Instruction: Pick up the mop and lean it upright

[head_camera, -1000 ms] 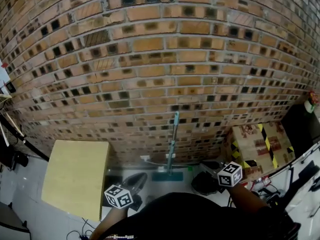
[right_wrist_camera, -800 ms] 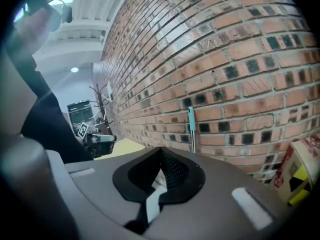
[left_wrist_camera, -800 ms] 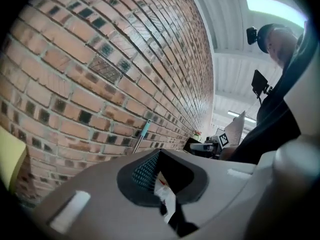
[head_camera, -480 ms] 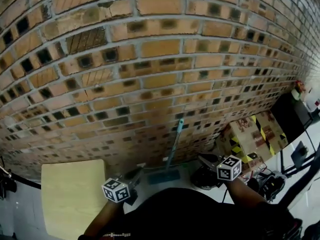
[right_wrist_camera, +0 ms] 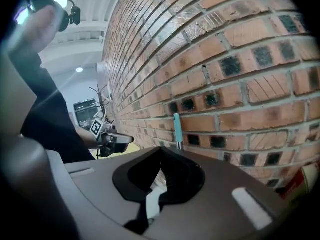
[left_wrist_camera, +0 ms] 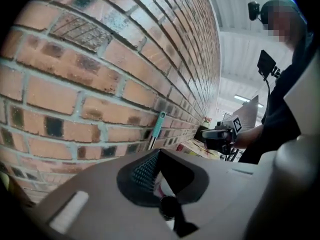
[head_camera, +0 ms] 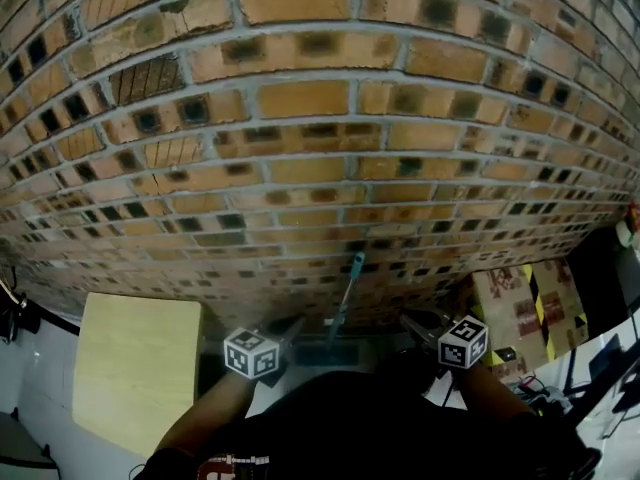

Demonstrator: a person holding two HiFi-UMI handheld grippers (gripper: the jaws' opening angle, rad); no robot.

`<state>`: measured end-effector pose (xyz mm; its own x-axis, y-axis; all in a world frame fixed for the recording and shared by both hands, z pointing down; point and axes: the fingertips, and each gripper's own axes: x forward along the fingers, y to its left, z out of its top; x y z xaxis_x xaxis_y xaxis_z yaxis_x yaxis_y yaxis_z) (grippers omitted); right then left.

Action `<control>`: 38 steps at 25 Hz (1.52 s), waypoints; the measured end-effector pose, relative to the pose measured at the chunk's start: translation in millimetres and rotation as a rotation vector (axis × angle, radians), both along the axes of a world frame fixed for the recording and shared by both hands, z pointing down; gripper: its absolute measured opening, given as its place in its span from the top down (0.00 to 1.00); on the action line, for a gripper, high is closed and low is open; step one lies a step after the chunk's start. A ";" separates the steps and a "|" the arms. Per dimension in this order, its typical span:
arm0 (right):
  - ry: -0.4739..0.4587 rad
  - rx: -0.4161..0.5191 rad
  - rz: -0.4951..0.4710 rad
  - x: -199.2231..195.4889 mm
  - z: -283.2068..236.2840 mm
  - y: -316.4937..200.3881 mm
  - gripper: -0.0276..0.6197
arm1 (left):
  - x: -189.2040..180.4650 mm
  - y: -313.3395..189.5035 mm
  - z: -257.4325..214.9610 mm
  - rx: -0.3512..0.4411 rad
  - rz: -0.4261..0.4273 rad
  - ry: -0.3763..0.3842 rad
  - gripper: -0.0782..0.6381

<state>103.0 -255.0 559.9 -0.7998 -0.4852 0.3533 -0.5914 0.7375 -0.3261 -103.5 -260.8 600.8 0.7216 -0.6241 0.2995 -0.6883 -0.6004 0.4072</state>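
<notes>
The mop (head_camera: 345, 298) stands upright against the brick wall, its teal grip at the top and its flat head on the floor, half hidden by my body. My left gripper (head_camera: 290, 328) hangs to the mop's left, shut and holding nothing. On the other side my right gripper (head_camera: 410, 320) is also shut and empty, pointing toward the wall. Neither touches the mop. The left gripper view shows the teal grip (left_wrist_camera: 158, 123) past the jaws' tips (left_wrist_camera: 157, 151). In the right gripper view the grip (right_wrist_camera: 177, 126) rises just above the closed tips (right_wrist_camera: 161, 150).
The brick wall (head_camera: 320, 148) fills most of the view. A pale yellow-green board (head_camera: 135, 368) lies at the lower left. A cardboard box with black-and-yellow tape (head_camera: 525, 303) sits at the right, with dark stands and cables beyond it.
The head view has drawn closer to the wall and tilted up. Both grippers have risen a little and stay apart from the mop, which has not moved.
</notes>
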 end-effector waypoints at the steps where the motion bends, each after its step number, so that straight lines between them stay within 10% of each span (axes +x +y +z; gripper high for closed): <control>1: -0.008 -0.004 -0.012 7.5 1.6 -3.9 0.94 | 9.4 -6.1 1.0 -0.001 -0.008 -0.017 0.88; 17: 0.000 -0.064 0.093 107.2 24.3 -2.7 0.94 | 128.4 -94.5 89.6 -0.129 -0.057 -0.298 0.62; 26: 0.009 -0.063 0.207 134.5 23.0 19.1 0.94 | 117.3 -117.9 105.9 -0.136 -0.131 -0.426 0.73; 38: 0.001 -0.041 0.165 112.0 15.4 11.3 0.94 | 85.9 -78.4 96.2 -0.122 -0.082 -0.358 0.77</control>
